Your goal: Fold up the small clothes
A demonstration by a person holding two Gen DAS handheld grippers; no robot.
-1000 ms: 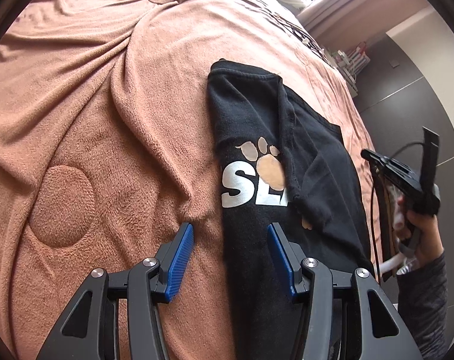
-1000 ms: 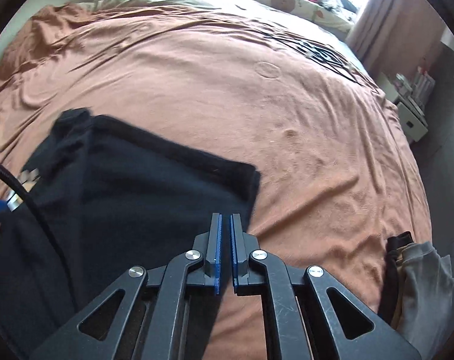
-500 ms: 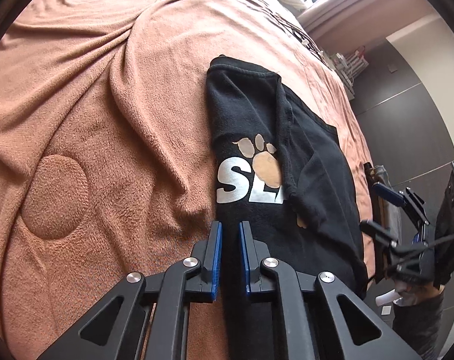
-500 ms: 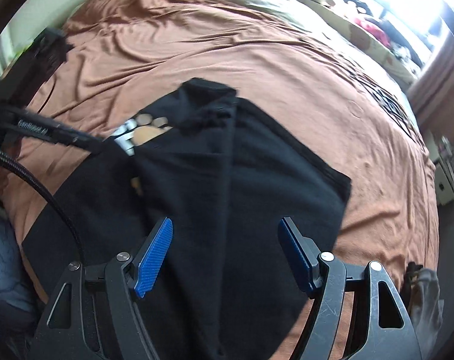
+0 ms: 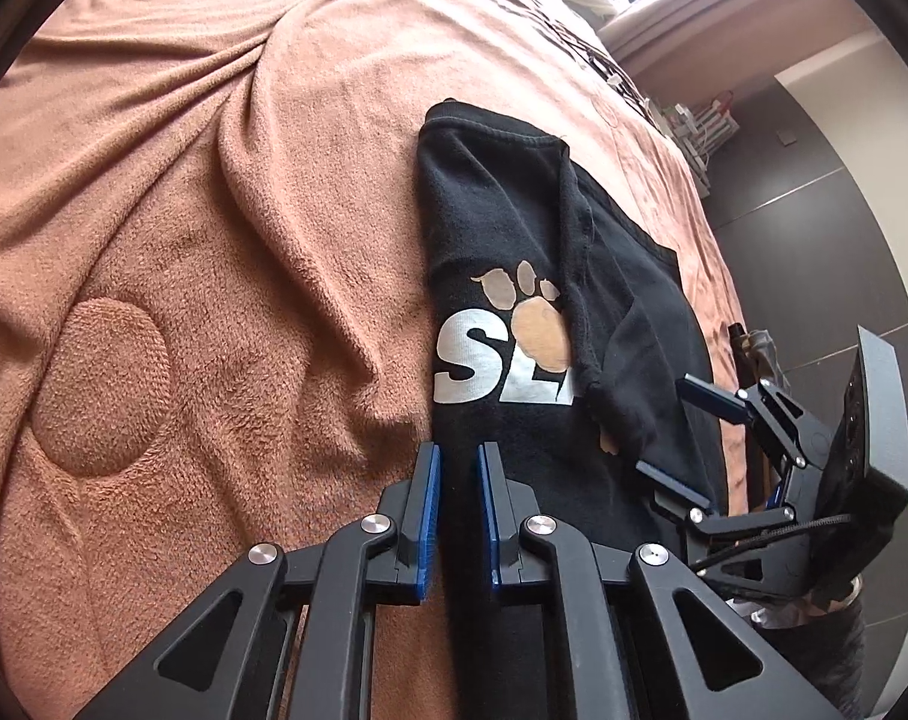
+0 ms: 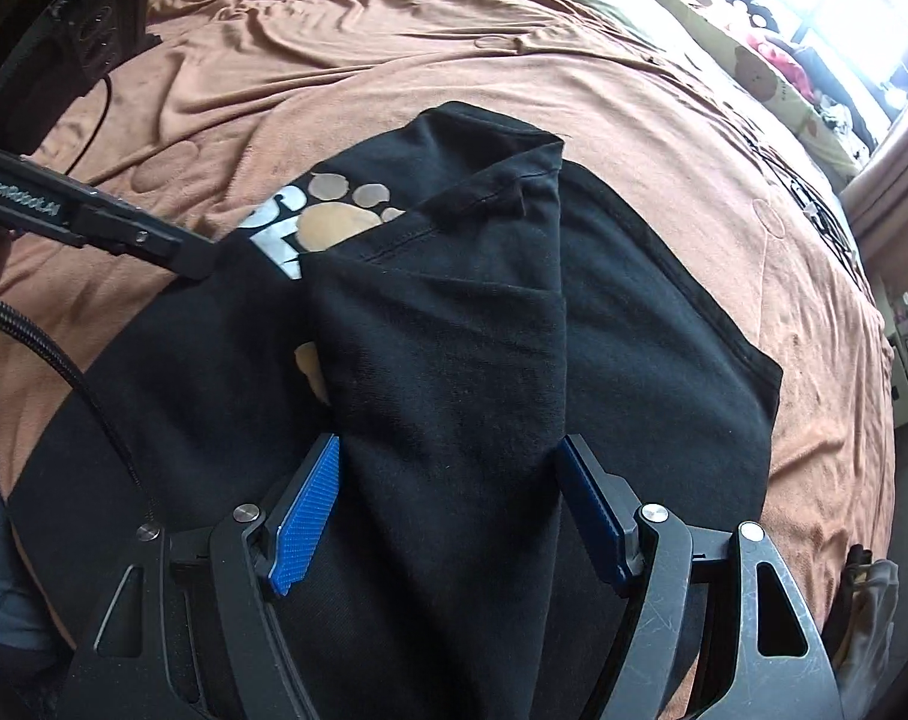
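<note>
Left gripper just pinched shut on the shirt edge; right gripper let go, fingers now wide over the folded flap. Shirt lies half-folded on the bed. We judge next fold starts from the left.

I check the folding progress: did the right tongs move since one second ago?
Yes. The right tongs opened and moved left over the black shirt, away from its right corner beside the brown blanket.
</note>
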